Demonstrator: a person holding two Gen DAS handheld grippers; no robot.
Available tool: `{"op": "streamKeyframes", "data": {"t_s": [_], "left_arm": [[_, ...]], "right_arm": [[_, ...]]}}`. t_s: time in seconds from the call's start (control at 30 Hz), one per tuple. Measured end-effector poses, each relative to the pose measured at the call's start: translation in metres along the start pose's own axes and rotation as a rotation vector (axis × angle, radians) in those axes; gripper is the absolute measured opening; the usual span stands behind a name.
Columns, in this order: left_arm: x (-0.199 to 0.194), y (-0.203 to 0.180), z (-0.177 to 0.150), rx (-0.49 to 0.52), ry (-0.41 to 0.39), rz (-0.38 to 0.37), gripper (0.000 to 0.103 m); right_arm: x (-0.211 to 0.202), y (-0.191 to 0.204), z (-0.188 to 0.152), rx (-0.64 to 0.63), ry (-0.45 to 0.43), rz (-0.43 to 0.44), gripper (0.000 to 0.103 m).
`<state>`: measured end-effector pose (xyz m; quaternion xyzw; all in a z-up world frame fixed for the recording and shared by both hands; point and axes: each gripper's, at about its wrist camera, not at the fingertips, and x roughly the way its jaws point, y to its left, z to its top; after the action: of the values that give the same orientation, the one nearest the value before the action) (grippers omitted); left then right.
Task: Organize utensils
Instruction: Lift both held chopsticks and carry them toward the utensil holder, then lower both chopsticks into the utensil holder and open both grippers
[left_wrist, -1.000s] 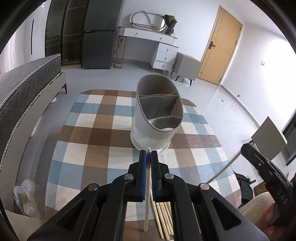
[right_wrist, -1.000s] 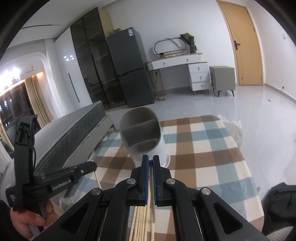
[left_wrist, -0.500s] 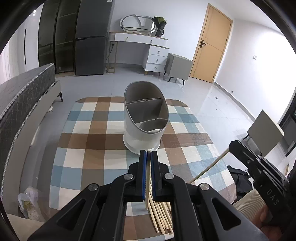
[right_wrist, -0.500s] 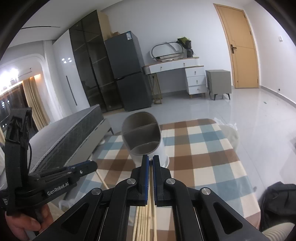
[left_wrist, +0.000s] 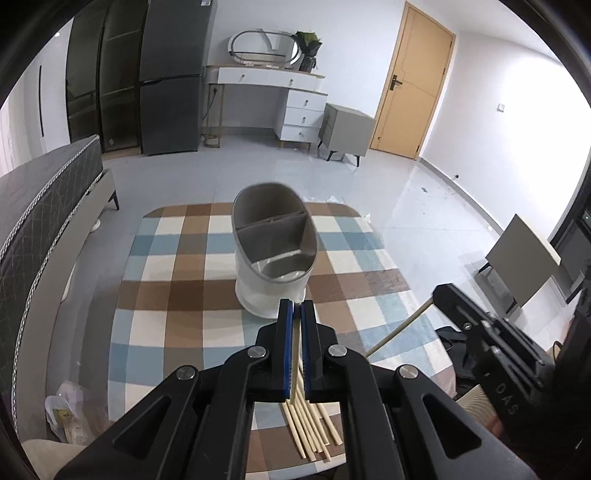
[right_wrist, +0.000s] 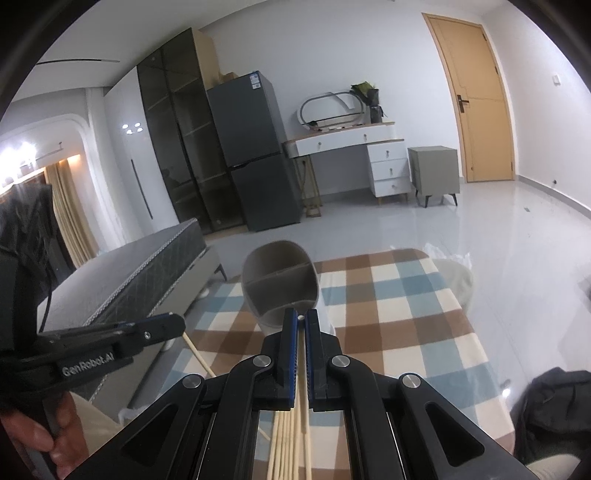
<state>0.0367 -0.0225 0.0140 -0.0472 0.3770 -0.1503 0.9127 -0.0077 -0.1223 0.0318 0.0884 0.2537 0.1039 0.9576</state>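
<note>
Bright daylight, fisheye-warped, vignetted edges

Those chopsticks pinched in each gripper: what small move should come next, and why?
Probably carry them forward over the utensil holder. The left gripper and right gripper each clamp a chopstick, both short of the holder's open compartments, with more chopsticks left on the tablecloth.

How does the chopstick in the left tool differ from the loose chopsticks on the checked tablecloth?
The pale wooden chopstick is pinched in the shut left tool; the loose pale chopsticks lie free on the checked tablecloth. The held one is single; the loose ones are several, slightly fanned. The held one's tip points toward the grey-and-white utensil holder; the loose ones lie nearer the table's edge. All are thin, pale sticks.
</note>
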Motion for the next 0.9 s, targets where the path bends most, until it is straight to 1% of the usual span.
{"op": "streamKeyframes", "data": {"t_s": [0.23, 0.37, 0.5, 0.63, 0.9], "left_arm": [[-0.012, -0.003, 0.024, 0.015, -0.011, -0.030, 0.000], [-0.020, 0.000, 0.047, 0.007, -0.020, -0.036, 0.000], [-0.028, 0.004, 0.074, -0.001, -0.040, -0.039, 0.000], [-0.032, 0.005, 0.100, 0.013, -0.068, -0.028, 0.000], [-0.023, 0.020, 0.148, -0.001, -0.124, -0.016, 0.000]], "right_arm": [[0.000, 0.004, 0.023, -0.015, -0.028, 0.010, 0.003], [0.002, 0.009, 0.043, -0.027, -0.047, 0.019, 0.003], [0.006, 0.018, 0.071, -0.061, -0.073, 0.034, 0.003], [0.014, 0.028, 0.098, -0.091, -0.091, 0.058, 0.003], [0.042, 0.041, 0.149, -0.135, -0.118, 0.099, 0.003]]}}
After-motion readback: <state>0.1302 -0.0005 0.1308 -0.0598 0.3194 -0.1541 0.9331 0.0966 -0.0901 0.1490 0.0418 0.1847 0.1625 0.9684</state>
